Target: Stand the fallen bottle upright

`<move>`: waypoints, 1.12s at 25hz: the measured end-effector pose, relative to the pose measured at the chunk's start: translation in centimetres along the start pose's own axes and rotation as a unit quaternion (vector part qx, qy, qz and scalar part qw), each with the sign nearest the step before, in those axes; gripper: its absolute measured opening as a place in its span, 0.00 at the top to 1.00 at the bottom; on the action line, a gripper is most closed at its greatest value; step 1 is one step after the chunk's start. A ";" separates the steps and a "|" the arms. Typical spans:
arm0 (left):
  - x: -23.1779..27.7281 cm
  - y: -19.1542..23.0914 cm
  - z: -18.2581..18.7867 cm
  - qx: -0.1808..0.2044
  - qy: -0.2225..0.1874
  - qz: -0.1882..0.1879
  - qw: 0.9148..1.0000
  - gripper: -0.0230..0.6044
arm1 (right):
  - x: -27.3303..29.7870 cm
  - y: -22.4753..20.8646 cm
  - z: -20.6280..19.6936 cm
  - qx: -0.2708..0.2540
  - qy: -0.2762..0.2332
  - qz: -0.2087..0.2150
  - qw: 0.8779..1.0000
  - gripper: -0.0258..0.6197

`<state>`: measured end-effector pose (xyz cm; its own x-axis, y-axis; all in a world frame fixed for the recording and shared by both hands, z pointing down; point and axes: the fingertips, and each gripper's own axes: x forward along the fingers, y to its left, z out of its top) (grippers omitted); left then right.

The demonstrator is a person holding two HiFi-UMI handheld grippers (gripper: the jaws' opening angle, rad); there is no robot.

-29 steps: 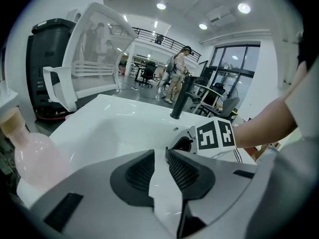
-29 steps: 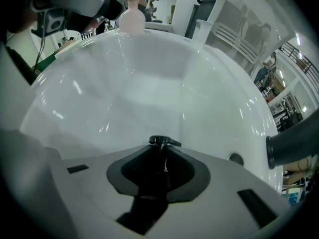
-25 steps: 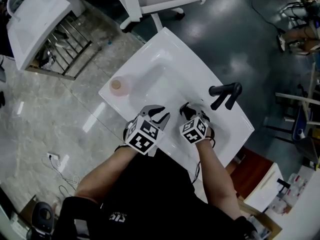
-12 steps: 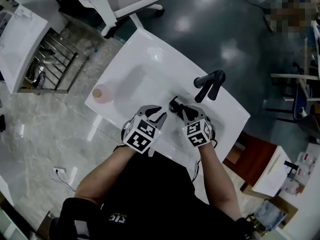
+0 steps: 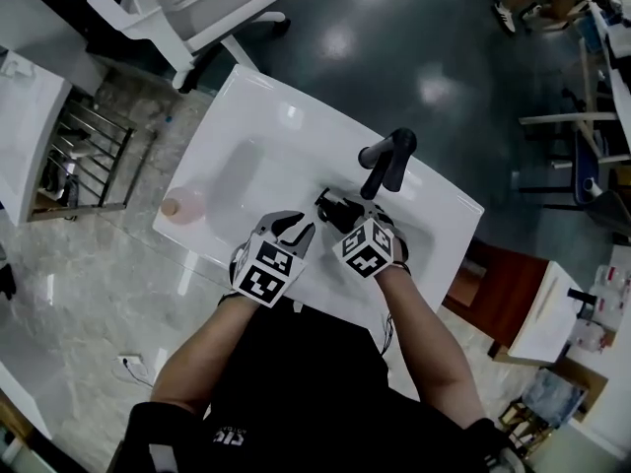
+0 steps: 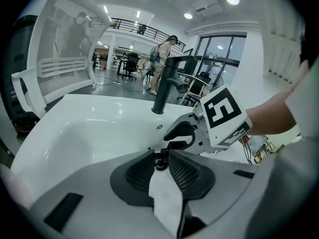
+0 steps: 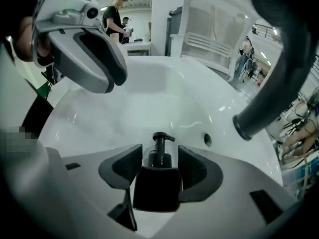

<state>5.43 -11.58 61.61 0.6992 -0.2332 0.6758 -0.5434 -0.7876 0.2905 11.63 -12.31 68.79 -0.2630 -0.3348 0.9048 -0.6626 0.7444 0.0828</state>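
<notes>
A: What's new?

B: The right gripper [image 7: 160, 156] has just spread its jaws wide. The bottle [image 7: 155, 183] sits between them, pads off it.

A: And where is it?

B: On the sink [image 5: 256, 106], near the tap [image 5: 386, 156], pump end toward the basin — lying, I'd say, not standing.

A: So?

B: No grip yet; the jaws must close before any lift. The left gripper [image 6: 160, 156] hangs beside — jaws barely parted, pinching nothing.

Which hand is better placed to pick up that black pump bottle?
Right. The black pump bottle sits between the right gripper's parted jaws, which have just been opening; the left gripper waits beside it, empty.
</notes>
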 end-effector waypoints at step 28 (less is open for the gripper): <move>1.0 3.8 -0.2 0.024 0.015 -0.010 1.000 0.80 | 3.7 1.5 0.0 -0.147 0.086 -0.105 0.980 0.82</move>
<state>3.92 -14.69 63.54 0.6954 -0.2011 0.6899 -0.5064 -0.8183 0.2720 9.71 -12.44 72.23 -0.0036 -0.4140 0.9103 -0.4523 0.8125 0.3678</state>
